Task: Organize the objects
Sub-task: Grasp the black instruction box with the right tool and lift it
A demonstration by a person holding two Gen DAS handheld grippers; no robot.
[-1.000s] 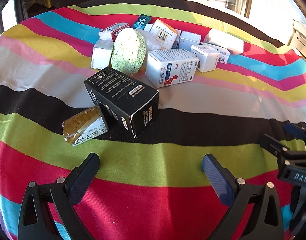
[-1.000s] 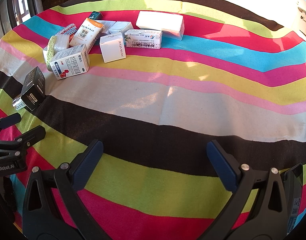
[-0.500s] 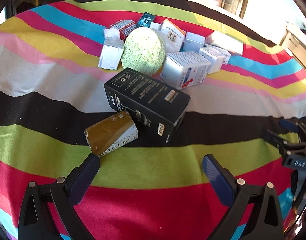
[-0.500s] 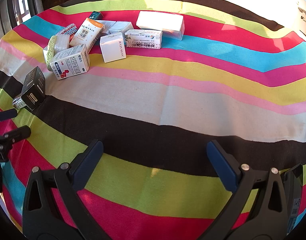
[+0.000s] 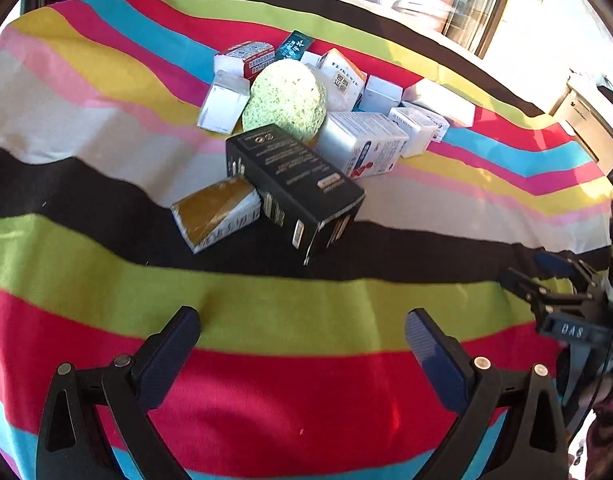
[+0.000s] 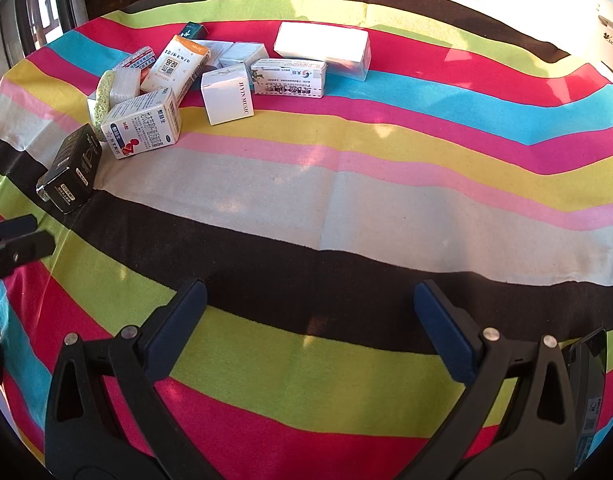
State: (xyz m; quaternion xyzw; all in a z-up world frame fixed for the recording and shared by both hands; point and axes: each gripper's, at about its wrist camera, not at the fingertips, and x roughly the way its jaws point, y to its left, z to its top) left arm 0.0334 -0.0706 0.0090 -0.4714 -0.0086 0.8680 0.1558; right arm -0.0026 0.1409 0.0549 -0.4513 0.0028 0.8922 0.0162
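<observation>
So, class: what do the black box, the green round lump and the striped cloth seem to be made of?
Black box: probably printed cardboard, with a slight sheen, sharp folded edges and an end flap.
Green lump: likely sponge or foam, matte, with a pitted, speckled surface.
Striped cloth: woven fabric, matte, with creases and visible weave.

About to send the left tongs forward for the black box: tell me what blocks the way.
Nothing visible does. Only bare striped cloth lies between the open left tongs and the black box; the gold packet touches its left side.
</observation>
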